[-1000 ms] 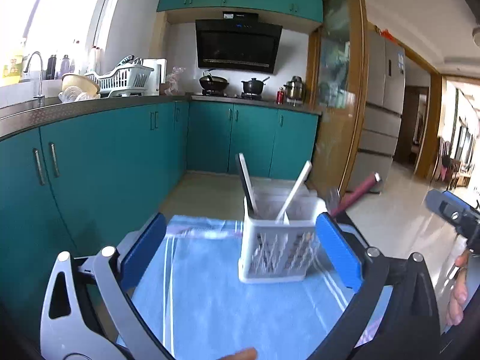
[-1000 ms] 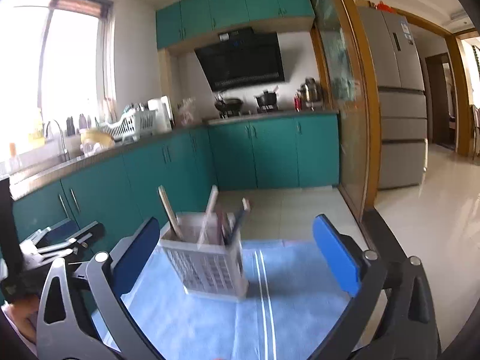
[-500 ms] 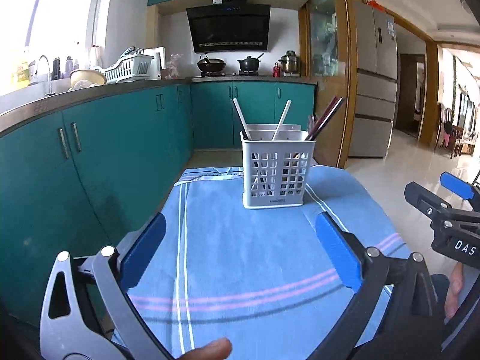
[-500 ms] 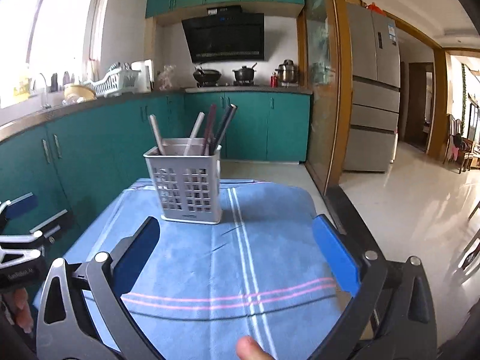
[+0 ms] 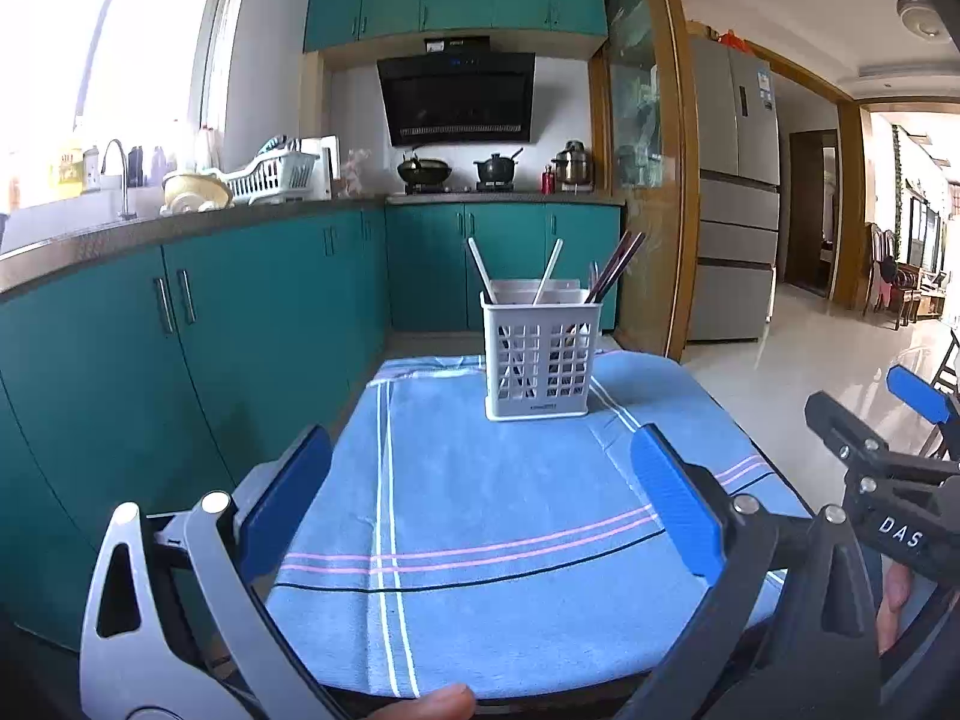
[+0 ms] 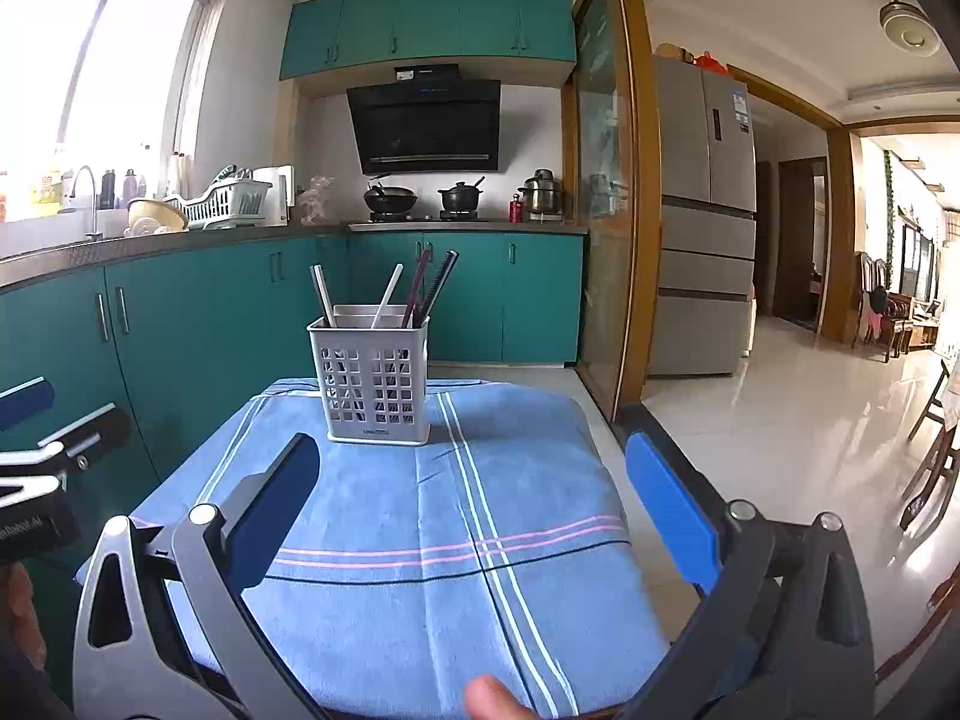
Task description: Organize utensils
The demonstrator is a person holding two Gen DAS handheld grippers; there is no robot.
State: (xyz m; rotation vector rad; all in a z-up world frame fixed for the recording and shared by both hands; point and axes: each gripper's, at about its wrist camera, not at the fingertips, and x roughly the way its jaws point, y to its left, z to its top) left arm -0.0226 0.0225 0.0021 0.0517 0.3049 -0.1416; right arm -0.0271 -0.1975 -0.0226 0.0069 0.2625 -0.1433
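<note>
Standing upright at the far end of the desk (image 5: 708, 402), a white slotted utensil holder (image 5: 539, 354) is seen just above the centre of the left wrist view and left of centre in the right wrist view (image 6: 375, 381). It rests on a blue cloth (image 5: 498, 510) marked with white and pink stripes, which covers the desk. Two pale utensil handles (image 5: 481, 269) lean apart in the holder's left part, and dark chopstick-like sticks (image 5: 618, 264) tilt to the right from its right part; which compartments they occupy cannot be told.

The left tool (image 5: 480, 498) is held released at the lower middle of its view, its blue pads (image 5: 675, 498) spread wide with only cloth between them. The right tool (image 6: 471, 510) is likewise spread wide and empty, well short of the holder. The right tool is also glimpsed at the lower right edge of the left wrist view, and the left tool at the left edge of the right wrist view. A fingertip (image 5: 441, 703) is visible at the bottom edge.

Teal cabinets (image 5: 180, 324) fill the left of the frame.
</note>
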